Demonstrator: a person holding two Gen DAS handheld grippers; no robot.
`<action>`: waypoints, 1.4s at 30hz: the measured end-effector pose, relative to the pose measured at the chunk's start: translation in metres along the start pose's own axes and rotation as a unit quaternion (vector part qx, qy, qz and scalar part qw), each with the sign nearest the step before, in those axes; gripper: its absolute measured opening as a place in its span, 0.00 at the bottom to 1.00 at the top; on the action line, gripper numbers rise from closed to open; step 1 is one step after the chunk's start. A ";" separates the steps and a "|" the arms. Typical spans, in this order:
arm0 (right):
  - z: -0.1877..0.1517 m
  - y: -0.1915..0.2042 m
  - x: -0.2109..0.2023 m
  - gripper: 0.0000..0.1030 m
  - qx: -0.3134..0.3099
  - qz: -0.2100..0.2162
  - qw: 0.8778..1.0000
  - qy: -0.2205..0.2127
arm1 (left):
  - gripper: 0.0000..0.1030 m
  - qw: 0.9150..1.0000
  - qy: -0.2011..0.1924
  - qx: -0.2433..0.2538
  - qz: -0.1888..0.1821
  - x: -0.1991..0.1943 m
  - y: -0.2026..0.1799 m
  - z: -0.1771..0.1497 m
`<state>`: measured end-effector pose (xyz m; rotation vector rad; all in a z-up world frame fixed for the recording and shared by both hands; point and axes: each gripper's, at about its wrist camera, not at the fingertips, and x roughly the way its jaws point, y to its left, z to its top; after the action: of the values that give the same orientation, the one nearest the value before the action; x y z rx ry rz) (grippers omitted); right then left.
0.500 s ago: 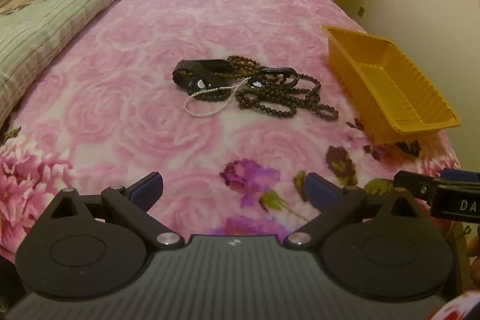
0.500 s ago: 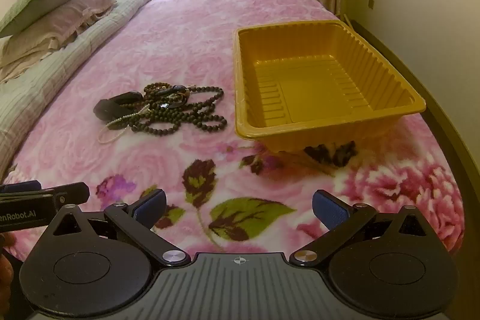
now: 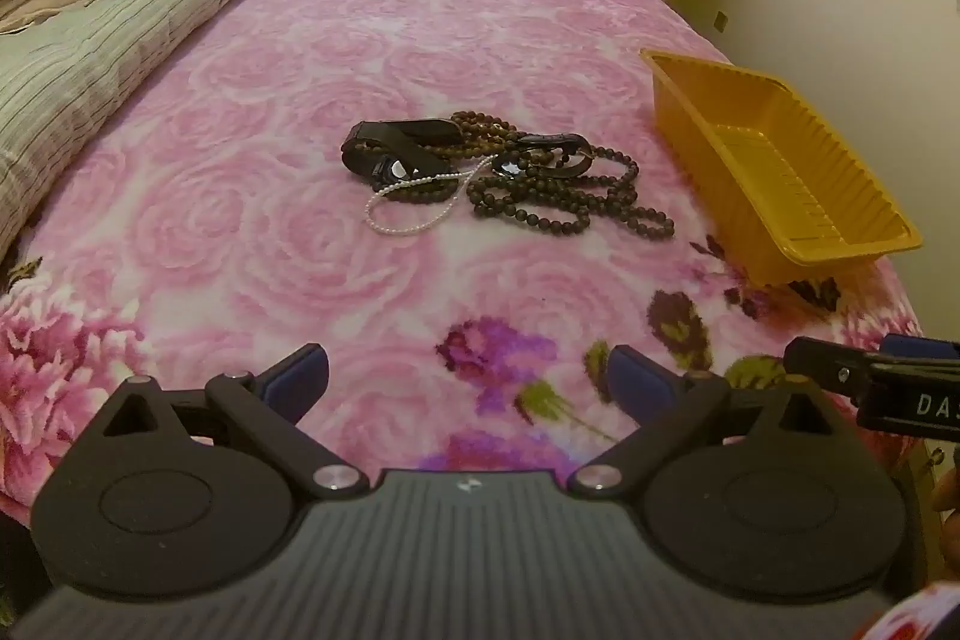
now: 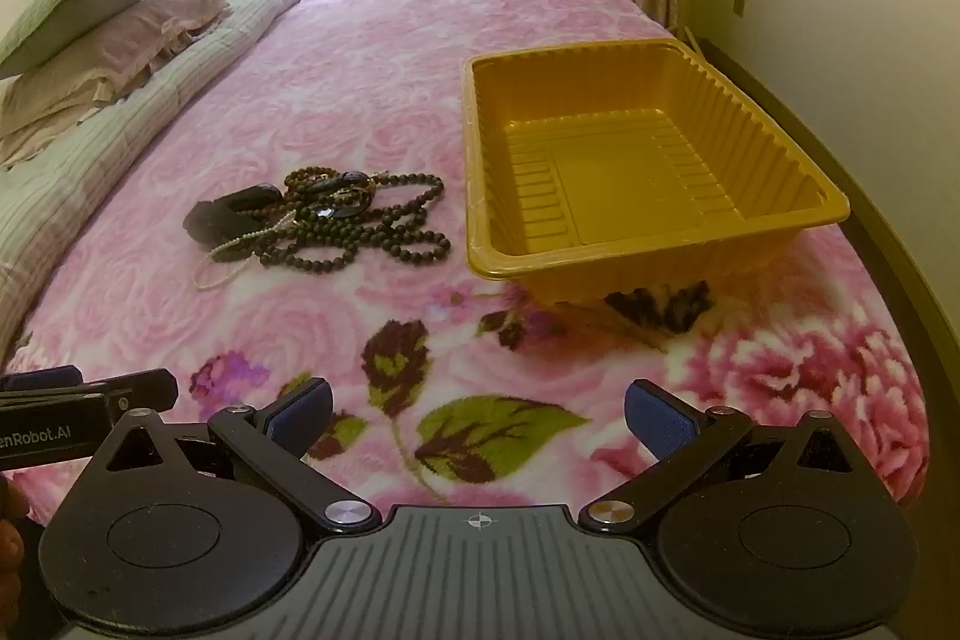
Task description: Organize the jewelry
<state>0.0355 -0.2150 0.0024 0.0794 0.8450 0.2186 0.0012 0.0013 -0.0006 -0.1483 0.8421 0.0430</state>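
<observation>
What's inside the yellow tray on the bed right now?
Nothing: the yellow tray shows only its bare ribbed floor. The jewelry pile lies beside it on the bedspread.

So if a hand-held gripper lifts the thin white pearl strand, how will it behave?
The white pearl strand is probably floppy: it lies in a loose loop. It looks light, its beads tiny. One end runs into the dark bead necklace, so it may snag.

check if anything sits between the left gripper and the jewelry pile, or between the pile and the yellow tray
Nothing visible does. Only bare pink blanket lies between the open left gripper and the jewelry pile, and between the pile and the empty yellow tray.
</observation>
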 end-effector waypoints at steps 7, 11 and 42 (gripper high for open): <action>0.002 -0.003 -0.001 1.00 0.001 -0.001 1.000 0.000 | 0.96 1.000 0.000 0.002 0.000 -0.001 -0.003 0.001; 0.001 -0.003 -0.001 1.00 0.001 -0.001 1.000 0.000 | 0.96 1.000 0.000 0.002 -0.001 -0.001 -0.003 0.002; 0.004 -0.002 -0.001 1.00 0.001 -0.001 1.000 -0.003 | 0.96 1.000 -0.001 0.002 -0.004 -0.001 -0.006 0.005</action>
<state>0.0382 -0.2168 0.0052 0.0803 0.8391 0.2153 0.0043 -0.0038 0.0040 -0.1487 0.8386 0.0336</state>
